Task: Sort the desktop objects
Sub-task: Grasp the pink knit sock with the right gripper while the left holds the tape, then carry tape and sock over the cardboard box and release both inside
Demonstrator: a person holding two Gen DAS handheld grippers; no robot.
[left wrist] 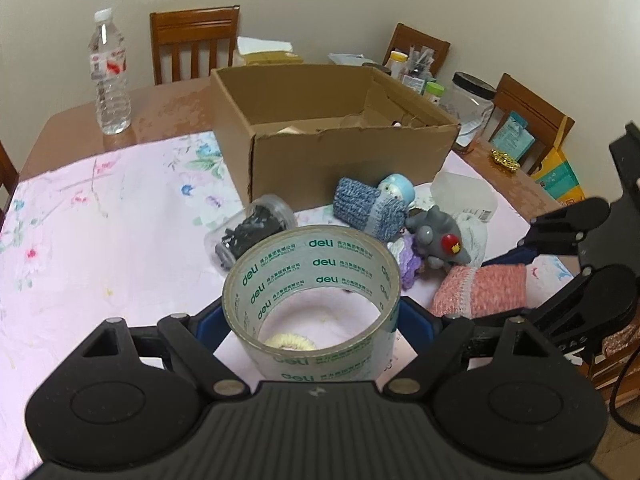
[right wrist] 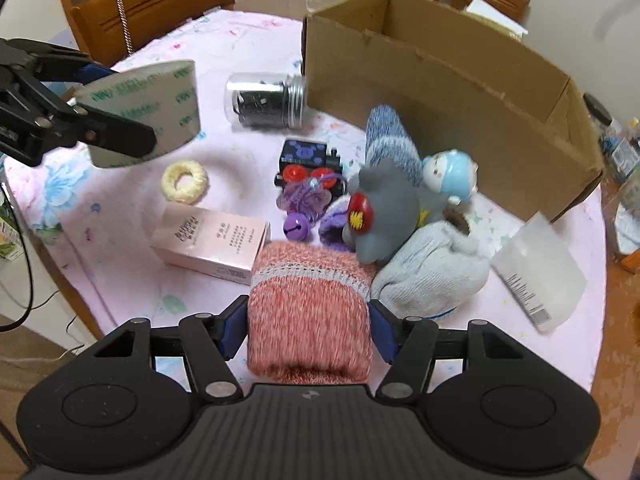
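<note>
Left gripper (left wrist: 310,320) clamped on the tape roll (left wrist: 312,280), held above the desk (left wrist: 100,240). Right gripper (right wrist: 308,328) squeezing the pink knitted sock (right wrist: 308,312), beside the toy pile.

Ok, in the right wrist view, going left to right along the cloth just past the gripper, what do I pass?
Pink box → pink knitted roll held in the right gripper → pale blue knitted piece → translucent plastic container.
</note>
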